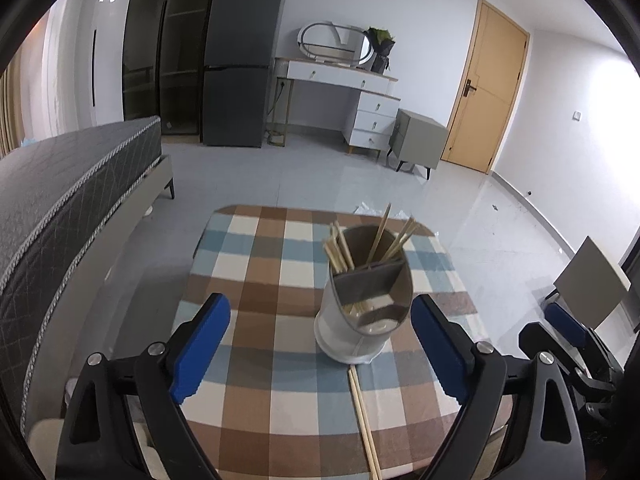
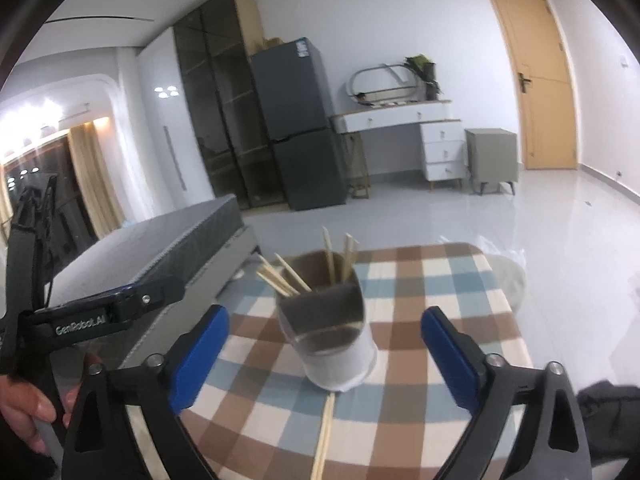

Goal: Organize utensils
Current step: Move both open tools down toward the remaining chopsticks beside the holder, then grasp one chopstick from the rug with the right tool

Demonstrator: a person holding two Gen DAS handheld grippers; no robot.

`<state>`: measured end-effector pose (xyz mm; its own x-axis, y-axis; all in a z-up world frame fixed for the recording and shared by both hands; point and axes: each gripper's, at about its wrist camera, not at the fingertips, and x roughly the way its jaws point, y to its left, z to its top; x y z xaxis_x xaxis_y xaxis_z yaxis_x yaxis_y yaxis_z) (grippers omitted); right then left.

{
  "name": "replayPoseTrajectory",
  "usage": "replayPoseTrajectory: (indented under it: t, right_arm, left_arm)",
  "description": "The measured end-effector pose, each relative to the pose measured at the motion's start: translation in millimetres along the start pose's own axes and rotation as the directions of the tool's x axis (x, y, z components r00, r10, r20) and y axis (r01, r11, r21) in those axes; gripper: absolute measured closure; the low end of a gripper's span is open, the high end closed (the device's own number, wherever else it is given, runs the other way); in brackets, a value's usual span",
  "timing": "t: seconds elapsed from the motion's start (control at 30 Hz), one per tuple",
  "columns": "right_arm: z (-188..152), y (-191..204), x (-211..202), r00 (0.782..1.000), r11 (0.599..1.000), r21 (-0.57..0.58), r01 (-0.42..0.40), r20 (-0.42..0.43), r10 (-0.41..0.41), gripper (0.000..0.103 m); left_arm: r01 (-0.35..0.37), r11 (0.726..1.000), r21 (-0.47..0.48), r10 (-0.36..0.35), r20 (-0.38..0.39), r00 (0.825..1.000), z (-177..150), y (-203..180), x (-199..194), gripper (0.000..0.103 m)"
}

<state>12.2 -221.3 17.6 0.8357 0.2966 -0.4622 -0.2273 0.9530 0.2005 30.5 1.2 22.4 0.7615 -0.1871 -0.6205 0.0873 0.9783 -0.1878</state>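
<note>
A white and grey utensil holder [image 1: 362, 320] [image 2: 340, 356] with a divider stands on the checked tablecloth [image 1: 260, 272] [image 2: 440, 280]. Wooden chopsticks [image 1: 340, 248] [image 2: 286, 278] lean in its far compartments. A loose pair of chopsticks [image 1: 364, 420] [image 2: 325, 432] lies on the cloth just in front of the holder, pointing at the camera. My left gripper [image 1: 321, 306] is open, its blue pads wide on either side of the holder's near side, touching nothing. My right gripper [image 2: 324, 314] is open just as wide around the holder, and nothing is held.
A grey bed [image 1: 60, 200] [image 2: 160, 248] runs along the table's left side. A hand [image 2: 24, 408] holds the left gripper's handle at left. A grey panel [image 1: 592, 288] stands at right. Fridge [image 1: 240, 60], dresser [image 1: 360, 96] and door [image 1: 488, 88] are far off across the tiled floor.
</note>
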Motion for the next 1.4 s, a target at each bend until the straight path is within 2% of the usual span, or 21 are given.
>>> replayPoseTrajectory:
  t: [0.23,0.47,0.63,0.83,1.03,1.17,1.33,1.4]
  right_arm:
    - [-23,-8,11,0.997,1.000,0.003,0.029,-0.070,-0.028,0.001]
    - [-44,-13,33,0.986,0.999,0.002,0.040,-0.160,-0.039,0.001]
    - [-56,-13,49,0.977,0.999,-0.008,0.032,-0.211,-0.033,0.001]
    - [-71,-10,77,0.957,0.999,-0.036,0.034,-0.288,-0.043,0.002]
    - [-83,-9,104,0.932,0.998,-0.045,0.033,-0.358,-0.047,0.003]
    - [-91,-7,123,0.907,0.997,-0.067,0.040,-0.417,-0.065,0.004]
    - [-102,0,145,0.871,0.990,-0.128,0.059,-0.478,-0.114,0.021]
    - [-106,0,152,0.857,0.988,-0.138,0.068,-0.499,-0.129,0.024]
  left_arm:
    - [-0.051,0.998,-0.030,0.050,-0.027,0.998,-24,7,22,0.014]
    - [-0.073,0.997,0.002,0.073,-0.055,0.996,-41,8,38,0.014]
    - [-0.070,0.997,-0.044,0.062,-0.162,0.985,-52,19,59,0.014]
    - [-0.102,0.991,-0.085,0.081,-0.218,0.973,-55,29,73,0.014]
    - [-0.132,0.983,-0.130,0.096,-0.257,0.962,-53,41,83,0.014]
    - [-0.146,0.978,-0.148,0.099,-0.285,0.954,-52,47,91,0.014]
    - [-0.155,0.975,-0.160,0.098,-0.314,0.944,-51,52,98,0.014]
    - [-0.158,0.973,-0.167,0.098,-0.322,0.942,-51,54,99,0.014]
